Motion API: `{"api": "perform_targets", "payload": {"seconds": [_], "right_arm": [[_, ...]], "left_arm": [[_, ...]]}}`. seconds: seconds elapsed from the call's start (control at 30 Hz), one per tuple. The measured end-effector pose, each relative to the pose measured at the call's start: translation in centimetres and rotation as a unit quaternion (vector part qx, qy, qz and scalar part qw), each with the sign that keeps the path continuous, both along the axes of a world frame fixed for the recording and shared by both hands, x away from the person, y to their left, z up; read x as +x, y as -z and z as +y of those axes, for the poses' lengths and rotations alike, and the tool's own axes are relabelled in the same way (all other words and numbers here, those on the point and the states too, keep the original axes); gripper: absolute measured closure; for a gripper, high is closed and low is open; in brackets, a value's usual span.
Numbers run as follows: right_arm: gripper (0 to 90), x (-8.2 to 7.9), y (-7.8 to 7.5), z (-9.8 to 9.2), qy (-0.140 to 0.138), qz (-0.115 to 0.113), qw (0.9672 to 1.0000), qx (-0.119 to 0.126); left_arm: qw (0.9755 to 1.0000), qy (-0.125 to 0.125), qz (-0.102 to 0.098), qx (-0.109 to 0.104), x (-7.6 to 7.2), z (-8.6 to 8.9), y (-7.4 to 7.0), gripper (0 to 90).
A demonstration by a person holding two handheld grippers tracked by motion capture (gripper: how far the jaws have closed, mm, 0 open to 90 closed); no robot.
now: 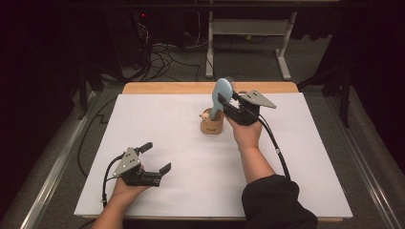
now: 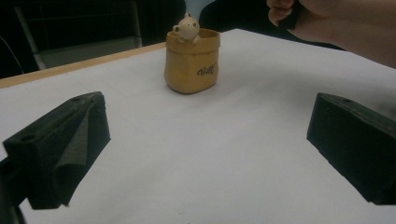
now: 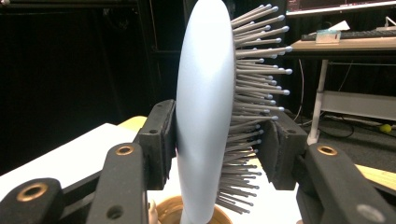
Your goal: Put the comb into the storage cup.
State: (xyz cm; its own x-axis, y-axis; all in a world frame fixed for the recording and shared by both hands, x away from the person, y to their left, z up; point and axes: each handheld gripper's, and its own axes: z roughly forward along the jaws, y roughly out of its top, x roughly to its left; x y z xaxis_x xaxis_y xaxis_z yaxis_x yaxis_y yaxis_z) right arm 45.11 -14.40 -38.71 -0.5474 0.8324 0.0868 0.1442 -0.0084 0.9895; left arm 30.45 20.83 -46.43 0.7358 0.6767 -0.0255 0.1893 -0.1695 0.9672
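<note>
A light blue hairbrush stands upright with its handle down inside a small tan pot near the middle back of the white table cover. A little bear figure peeks over the pot's rim. My right gripper is at the brush head. In the right gripper view one pad lies against the brush's smooth back and the other meets the bristle tips. My left gripper rests low at the front left, jaws wide apart with bare table between them, well short of the pot.
The white sheet covers a wooden table whose far edge shows behind the pot. Dark floor with cables and a desk frame lies beyond. The person's right hand hovers above and right of the pot.
</note>
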Motion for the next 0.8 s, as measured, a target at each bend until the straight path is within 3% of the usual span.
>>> {"api": "perform_targets", "payload": {"seconds": [0.8], "right_arm": [[45.2, -0.6, 0.4, -1.9, 0.018, 0.009, 0.9998, 0.004]], "left_arm": [[1.0, 0.004, 0.003, 0.004, 0.0, -0.1, 0.1, 0.3]]}}
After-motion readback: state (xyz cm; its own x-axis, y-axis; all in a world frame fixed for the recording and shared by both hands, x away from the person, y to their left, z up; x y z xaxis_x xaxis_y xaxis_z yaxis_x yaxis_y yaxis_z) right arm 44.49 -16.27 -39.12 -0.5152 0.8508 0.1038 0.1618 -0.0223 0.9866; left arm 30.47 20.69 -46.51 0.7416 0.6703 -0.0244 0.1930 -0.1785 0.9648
